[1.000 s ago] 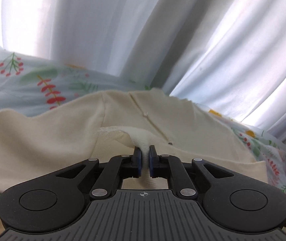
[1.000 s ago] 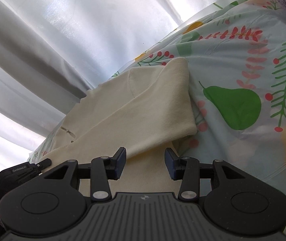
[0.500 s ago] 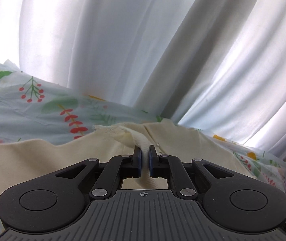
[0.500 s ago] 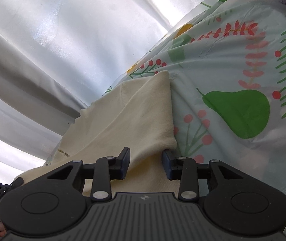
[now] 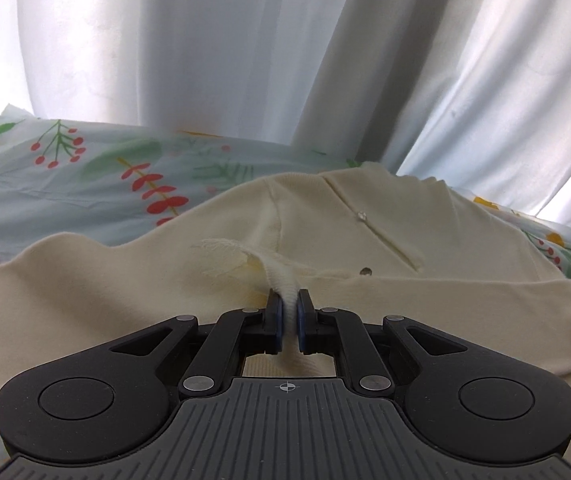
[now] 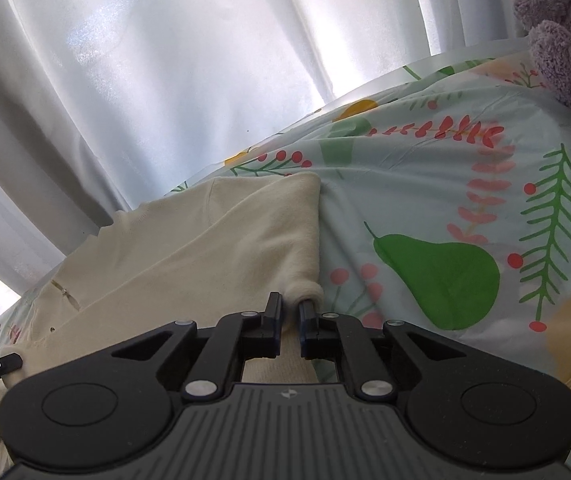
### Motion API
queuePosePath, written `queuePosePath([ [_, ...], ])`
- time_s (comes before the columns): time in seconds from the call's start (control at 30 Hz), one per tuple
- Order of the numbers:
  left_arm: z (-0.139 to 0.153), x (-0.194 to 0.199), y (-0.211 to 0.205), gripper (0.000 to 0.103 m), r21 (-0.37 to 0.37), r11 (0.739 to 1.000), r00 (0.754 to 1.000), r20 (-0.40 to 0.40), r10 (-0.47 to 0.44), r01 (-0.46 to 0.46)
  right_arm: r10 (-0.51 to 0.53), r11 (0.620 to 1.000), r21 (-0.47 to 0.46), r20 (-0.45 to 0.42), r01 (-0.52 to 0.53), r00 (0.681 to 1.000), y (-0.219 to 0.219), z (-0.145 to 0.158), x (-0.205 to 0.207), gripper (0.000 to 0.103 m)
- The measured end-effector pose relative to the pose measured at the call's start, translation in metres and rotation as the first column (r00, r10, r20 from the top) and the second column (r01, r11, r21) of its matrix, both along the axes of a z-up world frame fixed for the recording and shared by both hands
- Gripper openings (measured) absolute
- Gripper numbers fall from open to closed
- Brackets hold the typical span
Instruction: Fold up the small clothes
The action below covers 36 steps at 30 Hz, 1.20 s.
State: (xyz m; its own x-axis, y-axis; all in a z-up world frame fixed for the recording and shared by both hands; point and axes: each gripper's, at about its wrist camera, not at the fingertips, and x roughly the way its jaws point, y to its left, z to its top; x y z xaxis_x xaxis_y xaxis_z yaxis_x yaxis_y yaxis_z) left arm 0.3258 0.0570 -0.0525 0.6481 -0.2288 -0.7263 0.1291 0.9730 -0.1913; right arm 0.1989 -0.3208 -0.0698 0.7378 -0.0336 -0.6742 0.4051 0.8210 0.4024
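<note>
White curtains (image 5: 245, 60) hung in broad folds well beyond both tongs, closing off the far side, and the edge of the printed sheet (image 6: 445, 184) ran along their foot. The sheet, pale blue-green with leaves, berries and a green pear (image 6: 441, 276), spread bare to the right of the right tongs (image 6: 290, 312) and to the left beyond the left tongs (image 5: 290, 308), leaving open room on both sides. The cream garment (image 5: 365, 240) lay across the sheet ahead of both tongs, its neckline and button placket at the far side near the curtains, its right border ending just short of the sheet's far right in the left wrist view. In the right wrist view its folded flap ran away from the tongs with a straight edge toward the pear. Both tongs pointed forward and low over the cloth. A purple plush toy (image 6: 561, 36) sat well off to the upper right of the right tongs. The left tongs were closed to a narrow slit, pinching a raised ridge of the garment directly between the tips. The right tongs were nearly closed on the rolled corner of the flap, which bulged just past the right tip.
</note>
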Motion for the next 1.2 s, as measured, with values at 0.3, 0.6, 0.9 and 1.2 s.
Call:
queuePosePath([
  [0.3,-0.005,0.000,0.009,0.010,-0.022,1.000,1.000,-0.019,-0.013,0.012,0.186,0.979,-0.091,0.014,-0.184,0.983,0.012,0.041,-0.009,0.030],
  [0.6,-0.007,0.001,0.007,0.010,-0.010,1.000,1.000,-0.025,-0.019,0.019,0.187,0.919,-0.328,-0.131,-0.220,0.974,0.012,0.017,0.071,0.033],
  [0.9,-0.004,0.003,0.003,0.009,-0.012,1.000,1.000,0.019,-0.017,0.017,0.227,0.851,-0.447,-0.163,-0.277,0.960,0.022,0.004,0.087,0.005],
  [1.2,-0.014,0.006,0.001,0.016,-0.015,0.999,0.999,-0.008,-0.032,0.032,0.071,0.839,-0.527,-0.138,-0.134,0.988,0.007,0.005,0.090,0.000],
])
